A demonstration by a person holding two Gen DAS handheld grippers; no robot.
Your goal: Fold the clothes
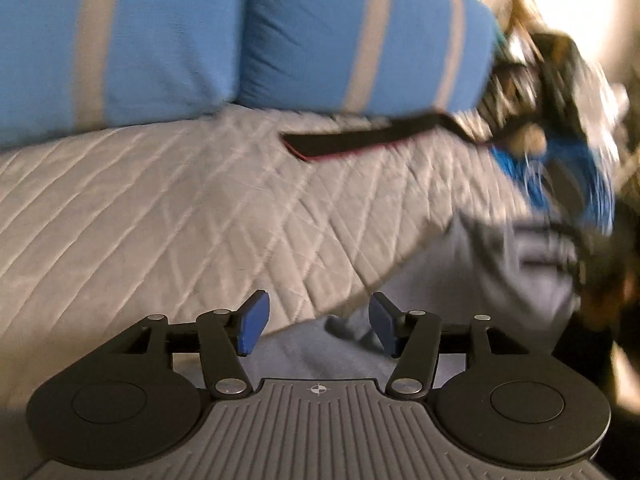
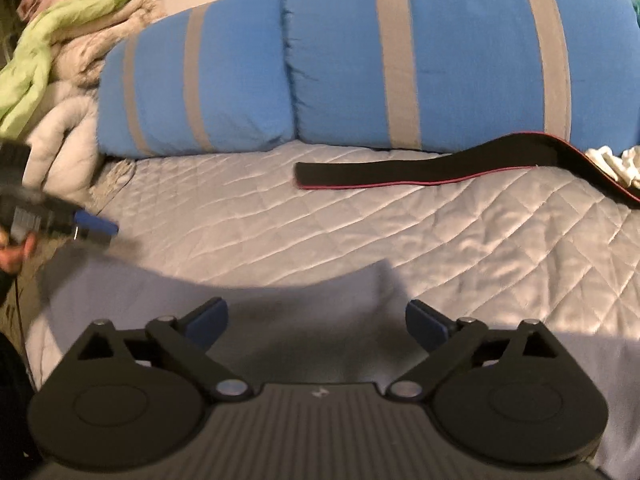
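Left tool [image 1: 316, 326]: jaws partly apart, nothing between blue pads, above near edge of grey garment [image 1: 520, 280]. Right tool [image 2: 316, 322]: jaws spread wide, empty, poised over same grey garment [image 2: 280, 304], which lies flat on near part of bed [image 2: 360, 216]. Beyond: quilted bed cover, then black strap [image 2: 400, 174] with red edging. Farthest: two blue pillows [image 2: 460, 60] with grey stripes; heap of clothes [image 2: 60, 40] at far left.
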